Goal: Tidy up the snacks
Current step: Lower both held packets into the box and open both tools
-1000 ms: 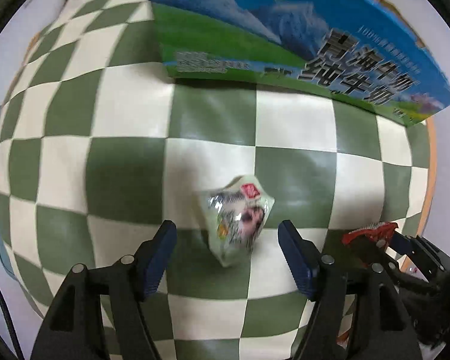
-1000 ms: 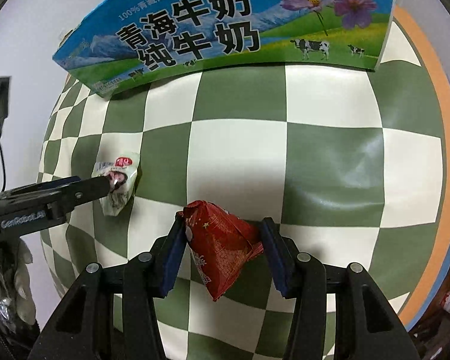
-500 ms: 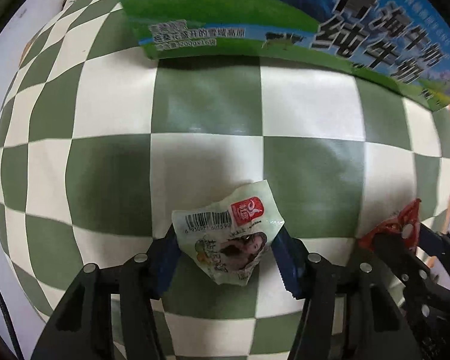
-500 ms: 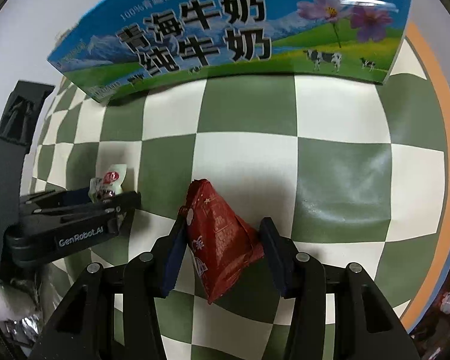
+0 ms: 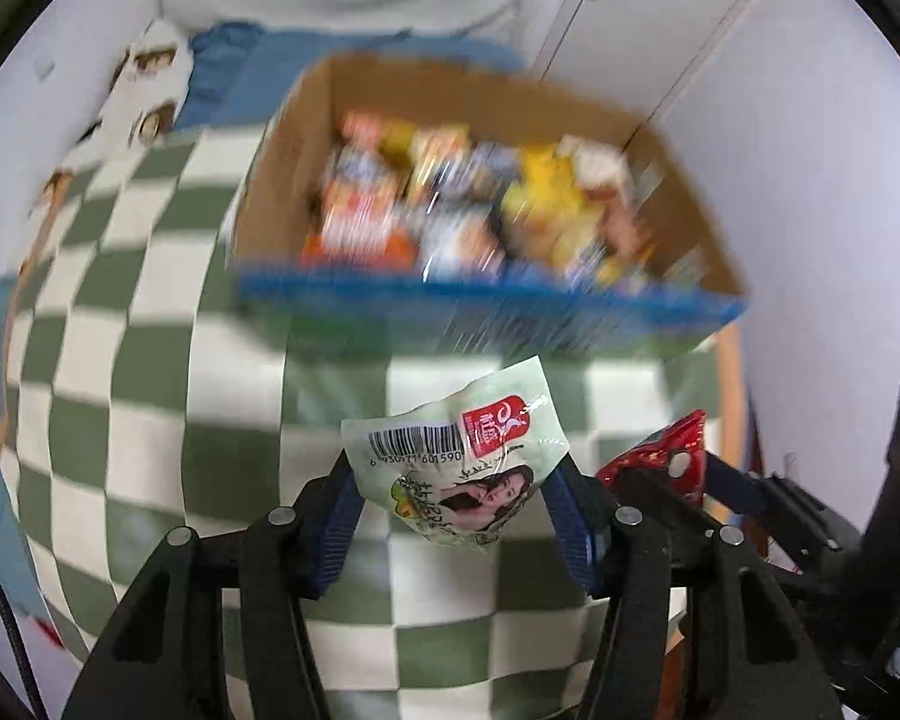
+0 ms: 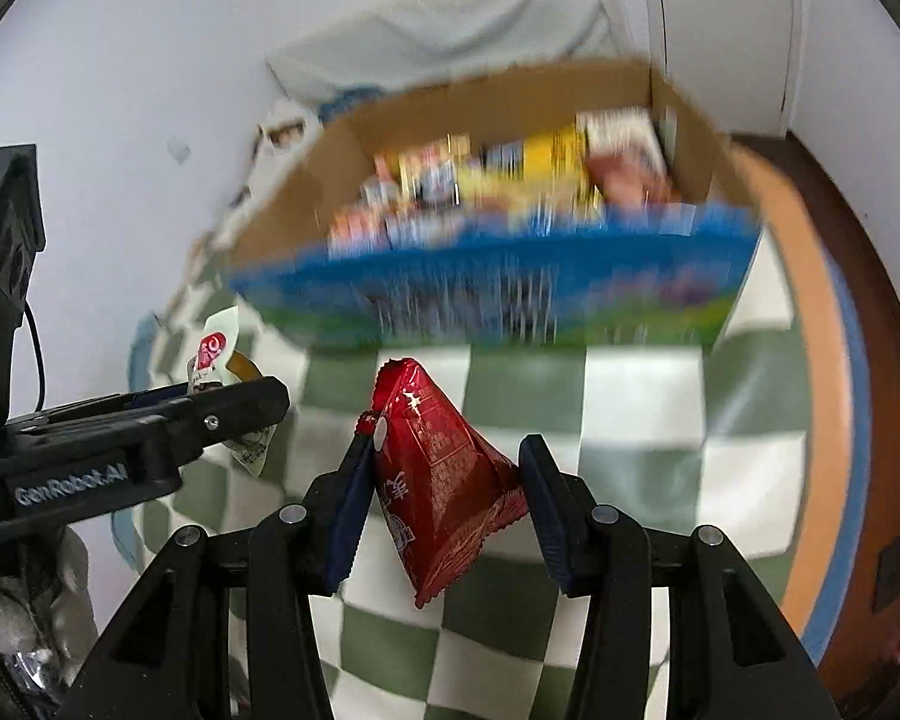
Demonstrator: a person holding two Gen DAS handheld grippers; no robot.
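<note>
Your left gripper (image 5: 453,495) is closed on the pale green snack packet (image 5: 459,462), pinched at its lower half so the barcode end sticks up free between the fingers. Your right gripper (image 6: 444,495) grips the red snack packet (image 6: 441,474) the same way, its jaws closed only as far as the packet's width. Both packets hang above the green-and-white checked cloth (image 5: 150,372), just short of the open cardboard box (image 5: 660,324), which suggests you are carrying them over to drop them in. The box (image 6: 510,276) already holds a jumble of colourful packets, too blurred to tell apart. Its near wall, printed blue, stands between your packets and that pile.
</note>
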